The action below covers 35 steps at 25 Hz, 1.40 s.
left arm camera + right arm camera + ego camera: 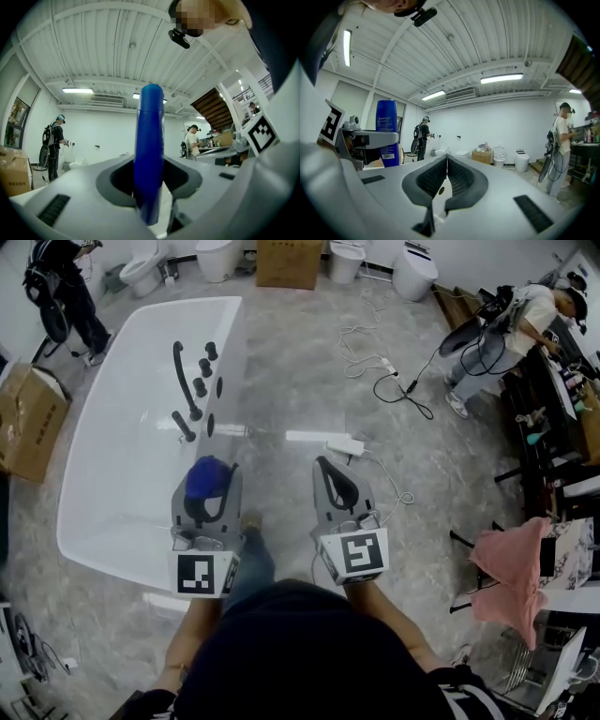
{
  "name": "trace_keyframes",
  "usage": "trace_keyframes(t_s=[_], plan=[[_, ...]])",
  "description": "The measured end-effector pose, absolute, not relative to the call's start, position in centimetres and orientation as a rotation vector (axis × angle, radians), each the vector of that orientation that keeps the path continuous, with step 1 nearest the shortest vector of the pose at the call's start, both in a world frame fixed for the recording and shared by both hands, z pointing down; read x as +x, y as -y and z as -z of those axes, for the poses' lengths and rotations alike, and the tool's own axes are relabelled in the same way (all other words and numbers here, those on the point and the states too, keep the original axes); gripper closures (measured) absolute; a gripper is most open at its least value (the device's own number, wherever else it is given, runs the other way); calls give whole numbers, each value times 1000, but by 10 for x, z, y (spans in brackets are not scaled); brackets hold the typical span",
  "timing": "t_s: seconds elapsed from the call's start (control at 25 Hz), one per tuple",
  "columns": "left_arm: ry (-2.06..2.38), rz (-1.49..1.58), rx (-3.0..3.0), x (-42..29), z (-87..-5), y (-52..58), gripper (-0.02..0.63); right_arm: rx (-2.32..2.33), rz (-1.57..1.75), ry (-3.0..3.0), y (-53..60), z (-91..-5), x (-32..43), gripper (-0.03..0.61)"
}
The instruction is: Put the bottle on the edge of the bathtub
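A blue bottle (pixel 207 477) stands upright between the jaws of my left gripper (pixel 212 491), which is shut on it. It hangs over the near right part of the white bathtub (pixel 101 486). In the left gripper view the bottle (pixel 149 154) fills the middle, clamped between the grey jaws. My right gripper (pixel 325 465) is held level beside it over the floor, right of the tub, shut and empty. In the right gripper view the pads meet at the tips of the right gripper (pixel 446 160), and the bottle (pixel 387 132) shows at the left with a printed label.
Black faucet fittings (pixel 190 382) sit on the tub's right rim. A power strip (pixel 345 445) and cables (pixel 394 385) lie on the floor. Cardboard boxes (pixel 28 418), toilets (pixel 217 257), two people (pixel 511 329) and a pink cloth (pixel 511 568) stand around the room.
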<state>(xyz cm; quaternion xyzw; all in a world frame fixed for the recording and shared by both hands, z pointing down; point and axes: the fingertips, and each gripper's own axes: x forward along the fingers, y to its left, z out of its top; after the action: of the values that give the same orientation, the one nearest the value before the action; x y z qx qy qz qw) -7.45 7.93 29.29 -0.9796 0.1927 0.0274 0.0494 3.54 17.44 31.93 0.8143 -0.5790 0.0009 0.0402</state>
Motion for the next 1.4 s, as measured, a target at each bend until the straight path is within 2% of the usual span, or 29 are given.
trace_keyframes(t_s=[0.52,1.0,1.4], plan=[[-403,-39,-3052,-4,-291,85,460,2596,-46,1609,-15,-315,96,561],[-188,-27,-3092,51,-308,111,460,2665,-138,1433,-5,-331,138,561],[-233,-54,-3114,114,-307,123,460,2608,-20,1606,36,-319,205,561]])
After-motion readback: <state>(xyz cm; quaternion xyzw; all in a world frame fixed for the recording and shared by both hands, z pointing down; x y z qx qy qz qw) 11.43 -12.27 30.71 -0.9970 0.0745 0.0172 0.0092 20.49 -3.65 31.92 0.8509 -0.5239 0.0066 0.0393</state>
